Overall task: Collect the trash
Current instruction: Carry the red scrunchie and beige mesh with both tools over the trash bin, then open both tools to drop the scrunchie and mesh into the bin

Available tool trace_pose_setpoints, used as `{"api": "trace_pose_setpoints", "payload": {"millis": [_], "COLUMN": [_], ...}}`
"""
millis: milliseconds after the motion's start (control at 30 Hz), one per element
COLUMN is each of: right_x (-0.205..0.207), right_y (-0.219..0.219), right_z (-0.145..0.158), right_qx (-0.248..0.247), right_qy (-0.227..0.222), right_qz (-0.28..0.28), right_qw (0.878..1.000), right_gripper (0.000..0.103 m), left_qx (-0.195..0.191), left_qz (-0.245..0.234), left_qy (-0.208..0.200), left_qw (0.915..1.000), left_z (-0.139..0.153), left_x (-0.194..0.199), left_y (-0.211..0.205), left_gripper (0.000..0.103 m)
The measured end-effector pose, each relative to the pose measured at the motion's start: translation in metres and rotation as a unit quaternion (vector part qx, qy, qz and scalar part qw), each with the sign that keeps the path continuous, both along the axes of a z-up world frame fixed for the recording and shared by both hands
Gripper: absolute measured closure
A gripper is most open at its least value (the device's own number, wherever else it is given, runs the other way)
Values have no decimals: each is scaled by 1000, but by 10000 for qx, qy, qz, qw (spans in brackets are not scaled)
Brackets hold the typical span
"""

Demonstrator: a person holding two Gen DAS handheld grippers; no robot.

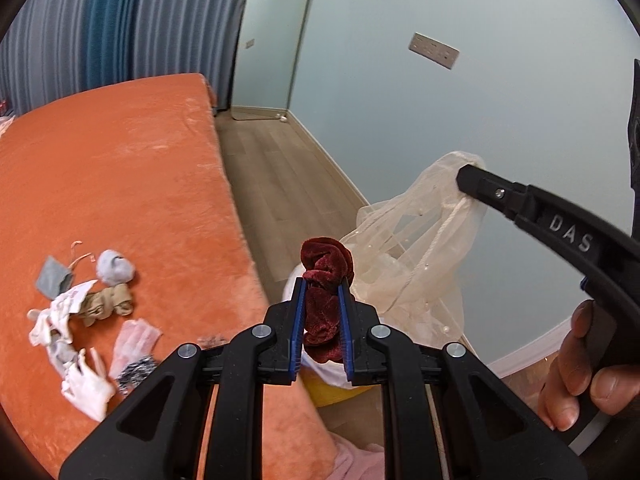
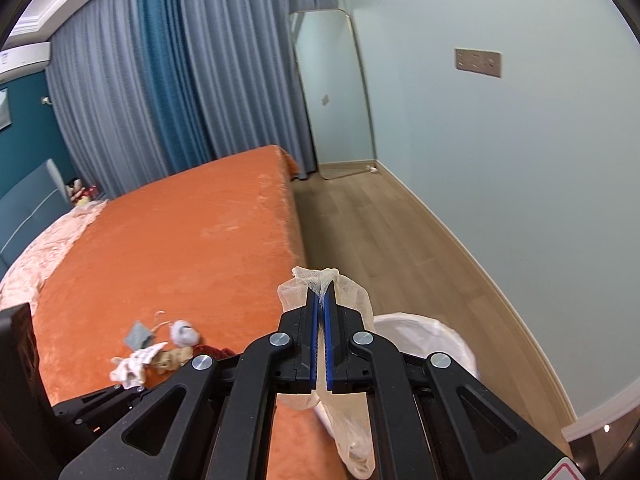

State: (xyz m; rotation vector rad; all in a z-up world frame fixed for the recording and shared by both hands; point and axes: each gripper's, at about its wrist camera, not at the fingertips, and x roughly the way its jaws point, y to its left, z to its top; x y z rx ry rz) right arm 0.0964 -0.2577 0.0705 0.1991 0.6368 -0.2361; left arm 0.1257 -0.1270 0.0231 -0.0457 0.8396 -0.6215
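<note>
My left gripper [image 1: 322,284] is shut on a dark red velvet cloth [image 1: 326,268], held beyond the bed's edge next to a sheer cream mesh bag [image 1: 416,248]. My right gripper [image 2: 322,296] is shut on the top of that mesh bag [image 2: 344,292] and holds it up; in the left wrist view its finger [image 1: 476,180] pinches the bag's top. Several pieces of trash lie on the orange bed [image 1: 120,184]: a grey ball [image 1: 115,267], a grey pouch [image 1: 54,280], a beige cloth [image 1: 108,300], white scraps [image 1: 60,320]. The pile shows in the right wrist view [image 2: 160,352].
A yellow bin with a white liner [image 2: 424,336] stands on the wood floor beside the bed, below the bag. A tall mirror [image 2: 336,92] leans on the pale wall. Curtains [image 2: 180,80] hang behind the bed.
</note>
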Motion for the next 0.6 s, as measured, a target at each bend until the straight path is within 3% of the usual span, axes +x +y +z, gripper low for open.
{"api": "trace_pose_setpoints", "payload": {"millis": [233,267,300,367,433,600], "right_x": [14,15,16,16,13,3], "right_y": [-30,-34,-37,-46,-53,-58], "right_z": [-13,-15,-15,-16,-15,-12], "right_qx": [-58,-75,-81,-69,-83,-17], "right_qy": [196,228,246,248,214,129], "right_qz": [-180,-225,-259,-323,-446,-548], "right_qw": [9996,9995,9993,9991,9987,9984], "right_gripper": [96,94,94,88,62,58], "left_qx": [-61,-75,-63,-77,-79,-100], "left_qz": [-334,-340,-324,-278,-200,-132], "left_qy": [210,262,305,355,284,253], "left_qw": [9992,9990,9990,9990,9994,9995], "left_z": [-16,-19,-21,-24,-23,-20], "left_x": [10,12,14,17,16,14], "left_y": [-51,-55,-59,-64,-66,-66], "left_gripper": [84,82,71,56,52,50]}}
